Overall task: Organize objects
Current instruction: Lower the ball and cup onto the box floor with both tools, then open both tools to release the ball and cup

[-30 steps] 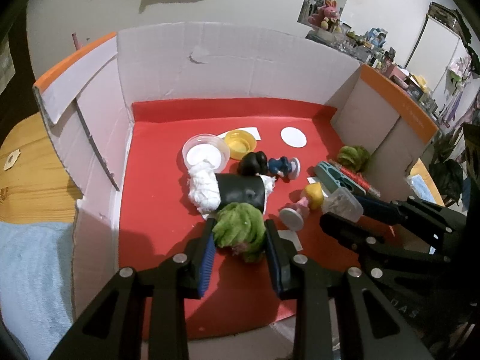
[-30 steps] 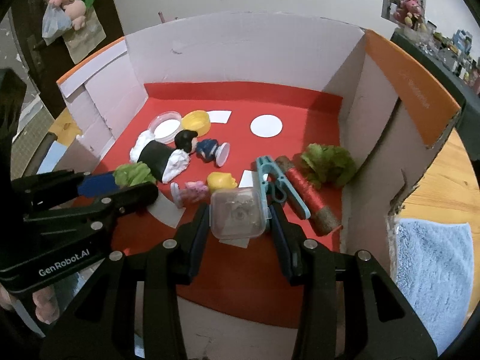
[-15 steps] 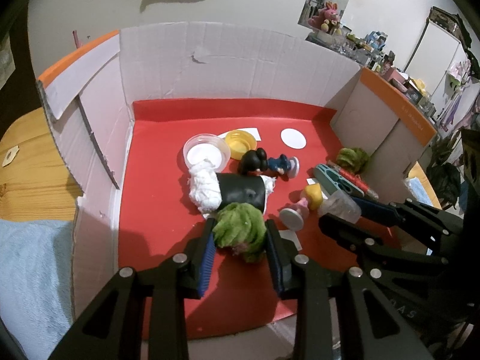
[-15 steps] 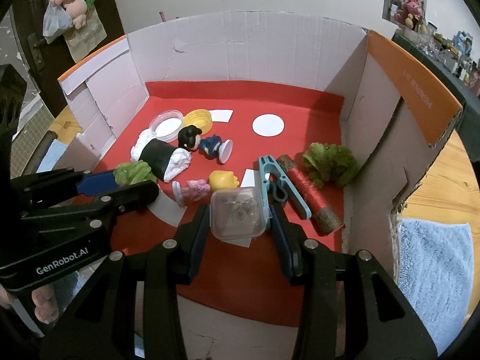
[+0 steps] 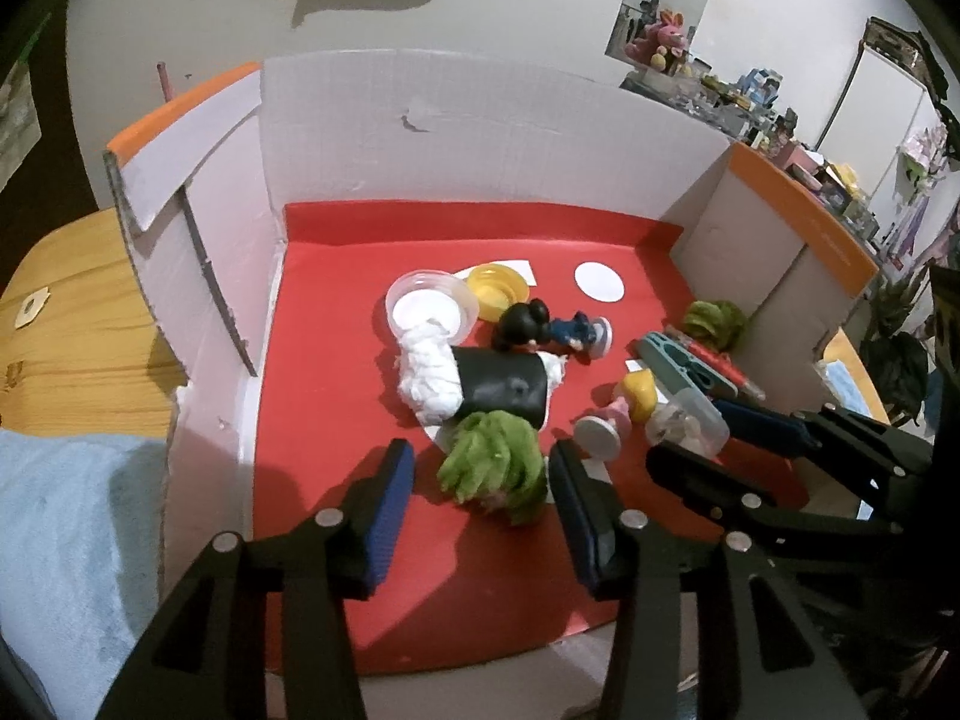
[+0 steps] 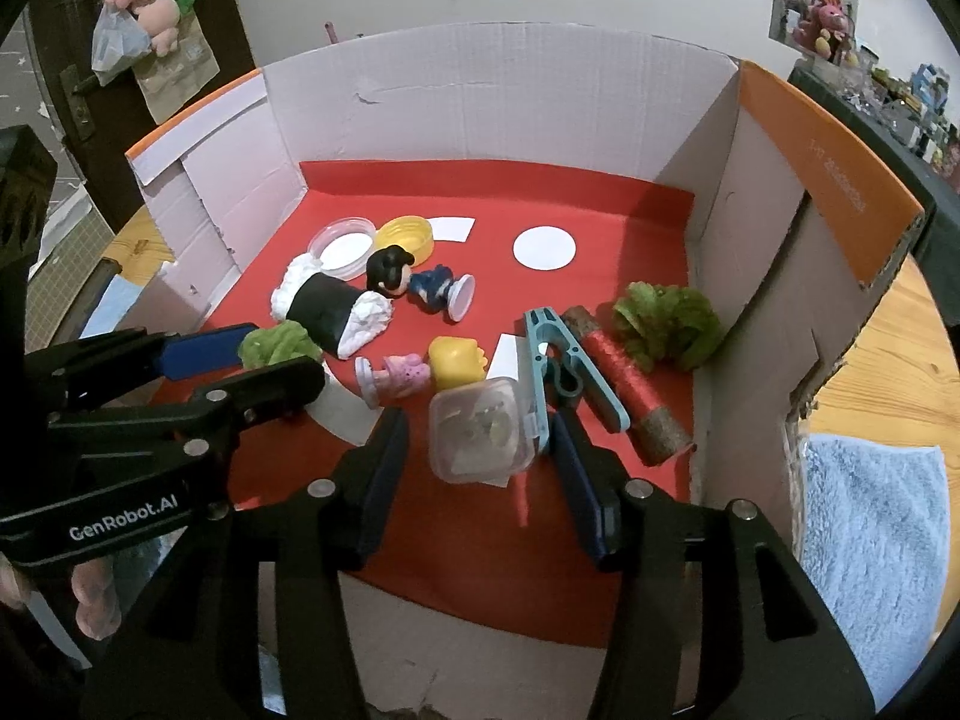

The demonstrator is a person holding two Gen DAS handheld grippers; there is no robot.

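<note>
A cardboard box [image 5: 480, 132] with a red floor holds the objects. My left gripper [image 5: 480, 480] is open, its jaws either side of a green leafy toy [image 5: 495, 465] lying on the red floor. My right gripper [image 6: 480, 444] is open around a small clear plastic case [image 6: 483, 432] that rests on the floor. The right gripper also shows in the left wrist view [image 5: 720, 438], with the clear case [image 5: 690, 426] between its fingers. The left gripper also shows in the right wrist view [image 6: 258, 360], with the green toy [image 6: 279, 342].
Nearby lie a black-and-white sushi roll toy [image 5: 480, 381], a clear lid [image 5: 429, 306], a yellow cap [image 5: 498, 288], a dark-haired figure [image 6: 420, 282], a yellow-haired pink figure [image 6: 432, 363], a teal clothes peg [image 6: 564, 366], a red spool [image 6: 630, 384] and another green leaf [image 6: 666, 324]. Blue towels [image 6: 870, 552] flank the box.
Both grippers have opened: the left jaws spread away from the green toy, the right jaws away from the clear case. Both objects now rest on the red floor.
</note>
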